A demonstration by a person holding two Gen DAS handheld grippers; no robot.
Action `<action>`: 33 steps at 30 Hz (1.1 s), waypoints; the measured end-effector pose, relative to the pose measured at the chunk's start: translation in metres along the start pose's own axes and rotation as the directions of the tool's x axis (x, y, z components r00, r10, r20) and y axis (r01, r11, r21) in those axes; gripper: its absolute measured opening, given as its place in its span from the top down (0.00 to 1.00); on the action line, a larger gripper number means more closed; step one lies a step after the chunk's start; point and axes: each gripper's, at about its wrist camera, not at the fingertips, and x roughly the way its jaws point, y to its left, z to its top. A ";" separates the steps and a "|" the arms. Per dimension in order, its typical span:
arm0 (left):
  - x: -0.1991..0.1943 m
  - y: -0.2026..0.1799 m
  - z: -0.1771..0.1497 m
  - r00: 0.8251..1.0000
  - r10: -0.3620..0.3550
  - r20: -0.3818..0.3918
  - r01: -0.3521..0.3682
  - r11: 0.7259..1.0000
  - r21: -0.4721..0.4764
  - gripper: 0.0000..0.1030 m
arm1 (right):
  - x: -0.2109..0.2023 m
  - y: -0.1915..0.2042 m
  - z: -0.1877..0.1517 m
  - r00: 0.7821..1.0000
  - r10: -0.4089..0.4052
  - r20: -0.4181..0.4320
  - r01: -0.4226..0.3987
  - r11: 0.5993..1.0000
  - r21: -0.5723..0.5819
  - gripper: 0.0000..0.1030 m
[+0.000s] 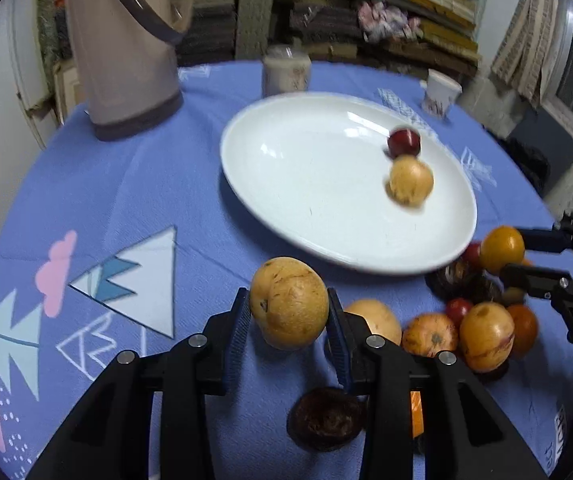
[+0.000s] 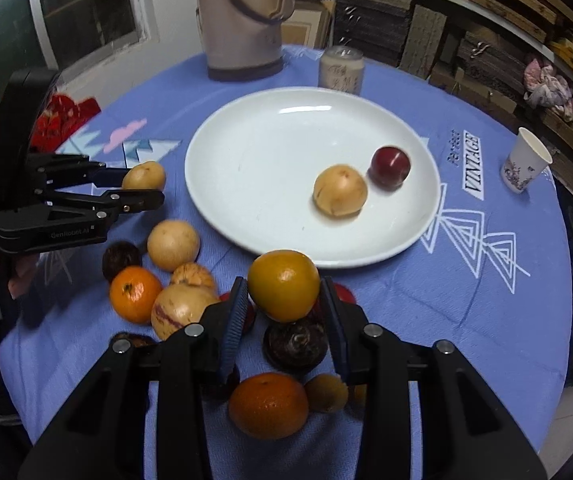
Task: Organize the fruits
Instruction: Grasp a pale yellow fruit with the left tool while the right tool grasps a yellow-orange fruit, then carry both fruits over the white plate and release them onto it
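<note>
My left gripper [image 1: 289,308] is shut on a tan round fruit [image 1: 289,302], held just above the blue tablecloth near the white plate [image 1: 306,184]; it also shows in the right wrist view [image 2: 144,186]. My right gripper [image 2: 282,304] is shut on a yellow-orange fruit [image 2: 283,285], lifted over the fruit pile [image 2: 174,280]; it also shows in the left wrist view [image 1: 520,252]. The plate [image 2: 262,176] holds a tan fruit [image 2: 340,191] and a dark red fruit [image 2: 390,167].
A beige bag [image 2: 242,16] and a white jar [image 2: 341,69] stand behind the plate. A paper cup [image 2: 525,166] stands at the right. Oranges [image 2: 268,405], dark brown fruits [image 2: 296,344] and tan fruits [image 2: 173,245] lie on the cloth near the front edge.
</note>
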 end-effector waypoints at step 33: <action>0.022 -0.005 0.041 0.992 -0.041 0.123 0.054 0.993 -0.104 0.52 | 0.045 -0.031 0.028 0.993 -0.080 0.087 0.062 0.979 0.192 0.62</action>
